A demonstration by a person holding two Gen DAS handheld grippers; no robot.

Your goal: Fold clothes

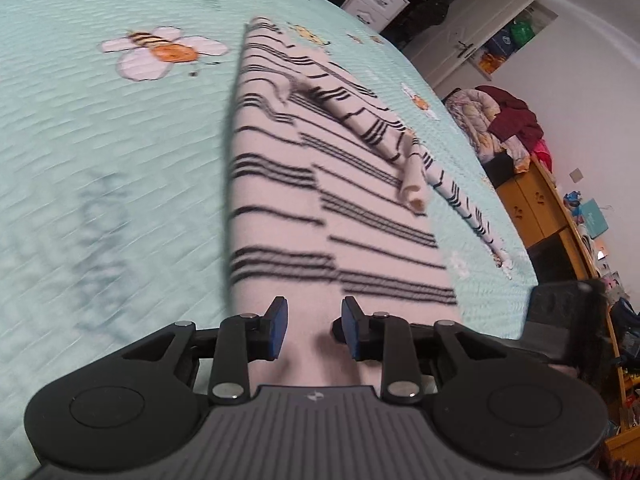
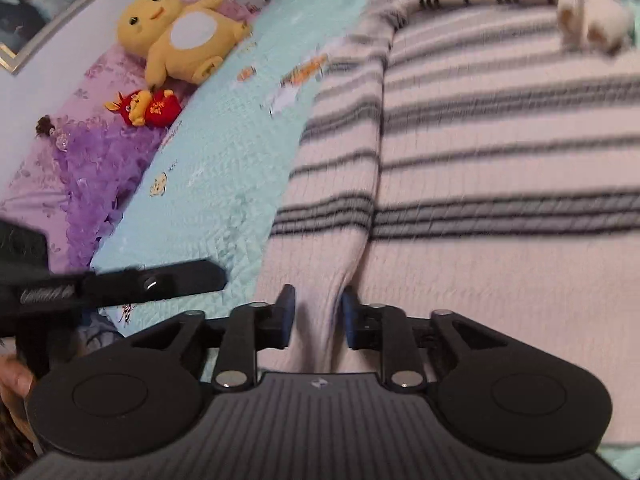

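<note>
The striped sweater (image 1: 320, 184) lies flat on my mint quilted bedspread (image 1: 100, 140), one sleeve folded across it. My left gripper (image 1: 314, 330) stands narrowly parted over its plain hem; whether the pads press, I cannot tell. My right gripper (image 2: 318, 316) pinches a raised fold (near edge).

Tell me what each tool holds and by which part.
Both tools have the striped sweater between their fingers at its near hem: the left tool at one end, the right tool around a raised fold. A firm pinch cannot be told.
</note>
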